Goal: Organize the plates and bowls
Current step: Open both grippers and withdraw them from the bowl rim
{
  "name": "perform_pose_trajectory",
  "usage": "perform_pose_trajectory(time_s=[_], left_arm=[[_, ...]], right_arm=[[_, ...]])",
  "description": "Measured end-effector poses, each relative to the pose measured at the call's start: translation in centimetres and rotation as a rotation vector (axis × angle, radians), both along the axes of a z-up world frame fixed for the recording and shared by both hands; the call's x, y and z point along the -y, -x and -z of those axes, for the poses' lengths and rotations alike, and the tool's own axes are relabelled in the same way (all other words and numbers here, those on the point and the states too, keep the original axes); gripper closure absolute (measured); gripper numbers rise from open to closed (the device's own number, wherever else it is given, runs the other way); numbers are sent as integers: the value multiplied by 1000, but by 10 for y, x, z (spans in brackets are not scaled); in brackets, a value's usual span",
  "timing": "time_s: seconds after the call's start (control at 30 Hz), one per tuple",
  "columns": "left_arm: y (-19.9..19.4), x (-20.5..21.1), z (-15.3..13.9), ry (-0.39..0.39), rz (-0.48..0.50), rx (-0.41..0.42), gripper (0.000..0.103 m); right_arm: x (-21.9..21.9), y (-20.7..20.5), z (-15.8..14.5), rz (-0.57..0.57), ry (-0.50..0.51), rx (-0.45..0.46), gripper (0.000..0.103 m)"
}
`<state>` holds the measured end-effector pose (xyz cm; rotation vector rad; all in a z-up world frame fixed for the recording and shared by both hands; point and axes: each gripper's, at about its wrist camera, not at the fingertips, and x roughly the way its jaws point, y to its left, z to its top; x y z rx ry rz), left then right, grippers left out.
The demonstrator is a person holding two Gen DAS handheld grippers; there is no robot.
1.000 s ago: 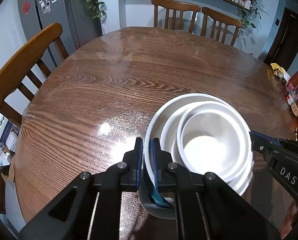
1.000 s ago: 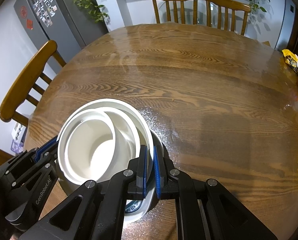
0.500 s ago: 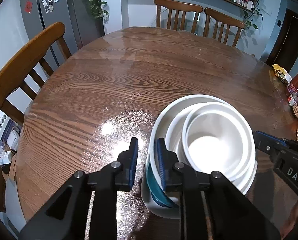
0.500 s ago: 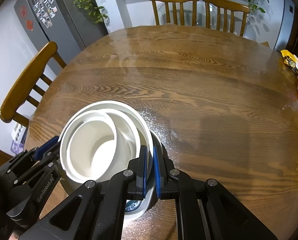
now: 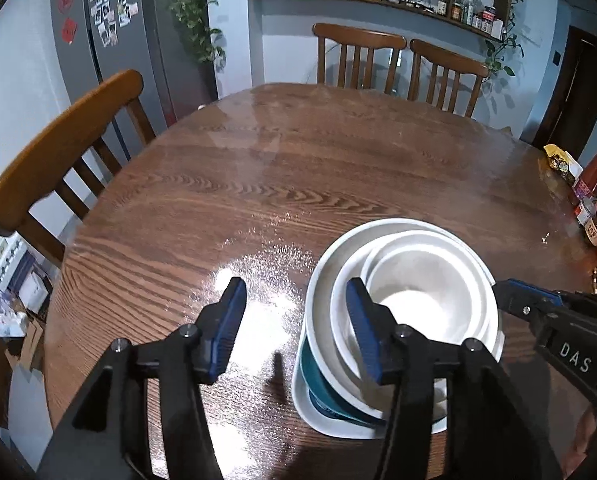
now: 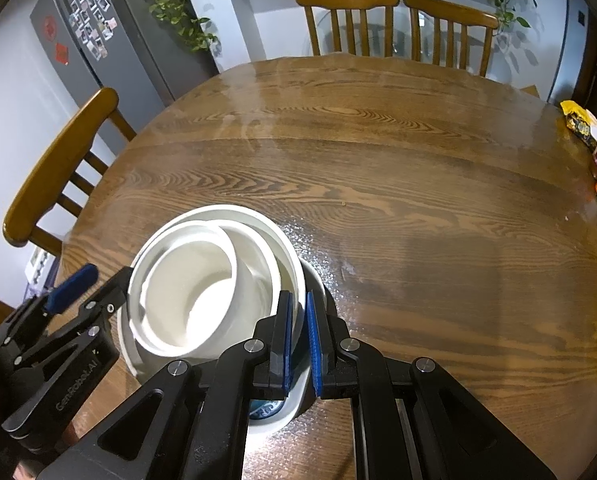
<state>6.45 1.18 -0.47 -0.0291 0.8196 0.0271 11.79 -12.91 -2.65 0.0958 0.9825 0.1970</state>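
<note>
Left gripper (image 5: 294, 312) fingers straddle bowl stack (image 5: 402, 312) rim, opening, untouching.

left gripper (image 5: 294, 320) is angled down and its jaws have just been opening, blue pads well apart now, nothing pressed between them. right gripper (image 6: 298, 336) (also tilted down) has its pads pinched tight on the rim of the big white bowl (image 6: 286, 256).

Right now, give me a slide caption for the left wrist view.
Left tongs just opened, straddling the rim of the nested white bowls on the wooden table.
</note>
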Motion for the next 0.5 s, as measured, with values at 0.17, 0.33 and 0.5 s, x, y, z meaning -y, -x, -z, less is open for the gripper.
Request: perform_pose_trajectory(time_s=[0.17, 0.33, 0.5], left_arm=[[3, -1, -3, 7, 1, 14, 51], [11, 0, -8, -2, 11, 43, 42], [22, -1, -12, 0, 18, 68, 35]], right_arm=[[0, 6, -6, -10, -18, 18, 92], [-5, 16, -16, -25, -9, 54, 92], [-5, 26, -21, -36, -21, 71, 92]])
